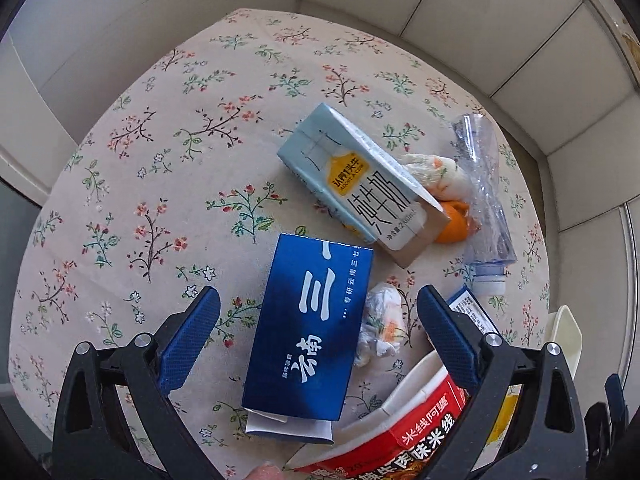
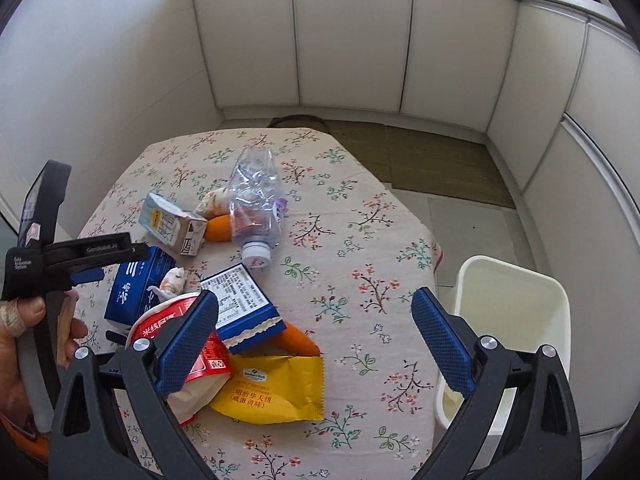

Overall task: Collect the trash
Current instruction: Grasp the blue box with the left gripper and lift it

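My left gripper (image 1: 318,304) is open above a dark blue box (image 1: 310,328) that lies flat on the floral tablecloth (image 1: 168,184) between its fingers. Beyond the box lie a pale blue milk carton (image 1: 352,180), a crumpled tissue (image 1: 380,326), an orange peel (image 1: 454,222) and a crushed clear bottle (image 1: 482,196). A red and white noodle cup (image 1: 404,432) sits at the lower right. My right gripper (image 2: 316,312) is open over the table, above a yellow snack wrapper (image 2: 272,390), a blue printed box (image 2: 240,302) and a carrot (image 2: 300,338).
A cream plastic bin (image 2: 516,312) stands on the floor just off the table's right edge. White panelled walls (image 2: 352,40) surround the table, with a woven mat (image 2: 424,160) on the floor behind. A hand (image 2: 16,344) holds the left gripper at the left.
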The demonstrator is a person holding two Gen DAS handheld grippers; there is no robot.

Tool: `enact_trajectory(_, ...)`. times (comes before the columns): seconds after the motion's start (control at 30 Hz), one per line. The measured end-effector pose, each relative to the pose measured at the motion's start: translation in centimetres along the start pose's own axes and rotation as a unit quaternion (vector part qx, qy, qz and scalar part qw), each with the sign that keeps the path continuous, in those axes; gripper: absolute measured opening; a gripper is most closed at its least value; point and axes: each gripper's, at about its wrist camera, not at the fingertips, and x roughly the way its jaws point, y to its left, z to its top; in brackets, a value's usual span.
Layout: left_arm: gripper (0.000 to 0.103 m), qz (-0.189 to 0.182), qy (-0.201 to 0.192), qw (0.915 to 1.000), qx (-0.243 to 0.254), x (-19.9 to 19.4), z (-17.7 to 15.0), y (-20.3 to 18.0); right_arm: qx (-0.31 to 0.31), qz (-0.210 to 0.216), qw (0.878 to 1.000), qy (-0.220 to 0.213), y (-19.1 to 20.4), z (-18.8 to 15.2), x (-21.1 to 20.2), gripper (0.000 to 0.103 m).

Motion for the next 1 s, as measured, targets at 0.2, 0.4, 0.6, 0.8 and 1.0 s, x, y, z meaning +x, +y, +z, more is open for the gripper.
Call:
enact_trajectory(0.2, 0.084, 0.029, 0.019, 0.9992, 0.021, 1.8, 0.1, -0.5, -0.006, 0.030, 0.999, 0.027, 0.5, 0.0, 1.1, 0.094)
enact_trajectory(0.4, 0.064, 0.020, 0.036, 0.9989, 0.024, 2.6, 0.1, -0.2, -0.008, 0.056, 0.998, 0.038, 1.4, 0.3, 1.8, 0.094)
enact_trajectory(0.6, 0.052, 0.013, 0.021, 0.9988, 0.042, 1.6, -0.2, -0.2, -0.014, 0.103, 0.993, 0.059, 3.3, 1.0, 3.1, 0.094)
enact_trajectory(0.8, 0.052, 0.036, -0.067, 0.9958, 0.053, -3.7, 1.2, 0.3, -0.032, 0.135, 0.987, 0.079, 6.9, 2.2, 5.1, 0.094)
enact_trajectory(1.0, 0.052, 0.033, -0.147, 0.9882, 0.029, -9.2, 2.9, 2.3, -0.037, 0.168, 0.979, 0.114, 10.8, 3.0, 7.7, 0.094)
